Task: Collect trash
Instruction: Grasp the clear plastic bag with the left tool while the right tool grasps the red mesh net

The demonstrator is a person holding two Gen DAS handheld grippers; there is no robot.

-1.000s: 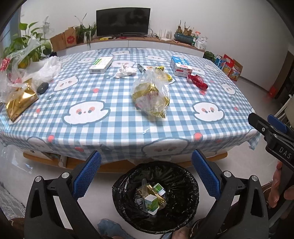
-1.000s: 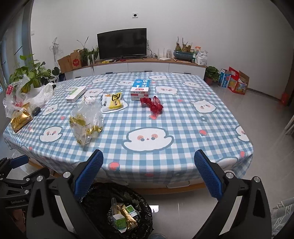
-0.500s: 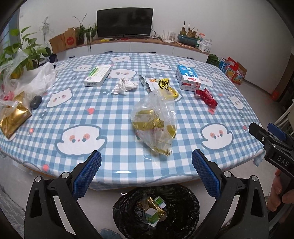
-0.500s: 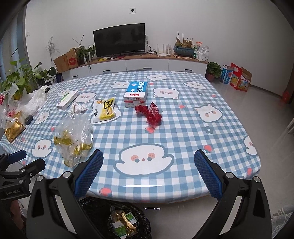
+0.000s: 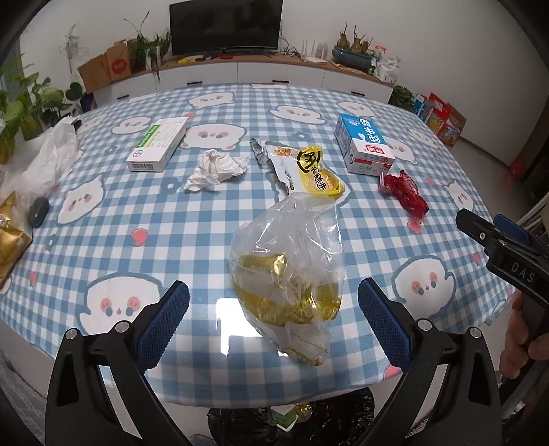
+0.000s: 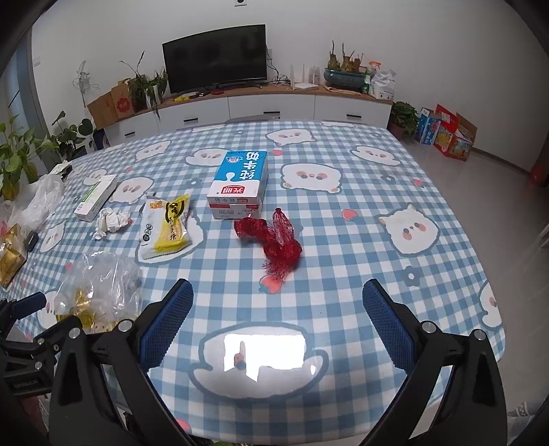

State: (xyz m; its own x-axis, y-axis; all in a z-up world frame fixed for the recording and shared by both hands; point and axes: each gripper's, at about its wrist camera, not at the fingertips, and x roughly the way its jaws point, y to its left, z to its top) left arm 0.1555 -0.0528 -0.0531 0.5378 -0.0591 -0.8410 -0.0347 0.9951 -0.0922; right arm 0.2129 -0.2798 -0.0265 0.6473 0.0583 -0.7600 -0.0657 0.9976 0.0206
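Left wrist view: the left gripper (image 5: 272, 314) has been brought closer, fingers wide, plastic bag (image 5: 290, 271) now between them; the bin (image 5: 291, 423) is nearly hidden below.

Right gripper (image 6: 278, 314) is likewise held wide.

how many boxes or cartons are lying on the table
2. The blue and white milk carton lies at the far right beside the red mesh; the green and white box lies far left, behind the crumpled tissue.

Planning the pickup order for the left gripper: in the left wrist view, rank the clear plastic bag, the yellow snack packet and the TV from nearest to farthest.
1. Clear plastic bag, just ahead of the open left gripper, between its fingers.
2. Yellow snack packet, mid-table behind the bag.
3. TV, on the cabinet past the table.
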